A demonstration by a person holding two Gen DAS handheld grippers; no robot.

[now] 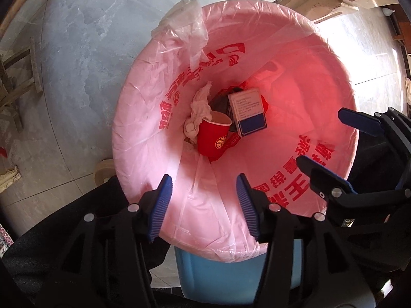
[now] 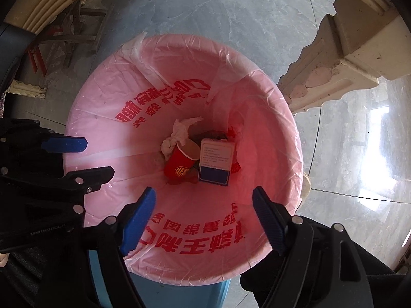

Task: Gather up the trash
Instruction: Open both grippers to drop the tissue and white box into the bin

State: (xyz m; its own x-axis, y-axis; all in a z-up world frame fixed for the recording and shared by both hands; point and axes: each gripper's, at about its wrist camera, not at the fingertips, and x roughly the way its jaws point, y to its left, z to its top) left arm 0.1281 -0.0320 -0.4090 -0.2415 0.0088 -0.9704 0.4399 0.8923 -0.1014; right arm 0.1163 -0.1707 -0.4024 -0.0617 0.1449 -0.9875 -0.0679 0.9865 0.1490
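Note:
A blue trash bin (image 1: 218, 279) lined with a pink plastic bag (image 1: 143, 133) with red print stands on the floor below both grippers. At its bottom lie a red paper cup (image 1: 212, 138), a crumpled tissue (image 1: 200, 107) and a white and blue box (image 1: 248, 113); they also show in the right wrist view: cup (image 2: 179, 164), tissue (image 2: 177, 133), box (image 2: 214, 161). My left gripper (image 1: 204, 205) is open and empty above the near rim. My right gripper (image 2: 204, 218) is open and empty above the rim too, and shows in the left wrist view (image 1: 334, 143).
Grey marble floor tiles (image 2: 231, 12) surround the bin. A carved cream furniture leg (image 2: 341, 61) stands at the right. A wooden stool (image 1: 18, 77) stands at the left. The person's dark clothing (image 1: 64, 231) fills the near edge.

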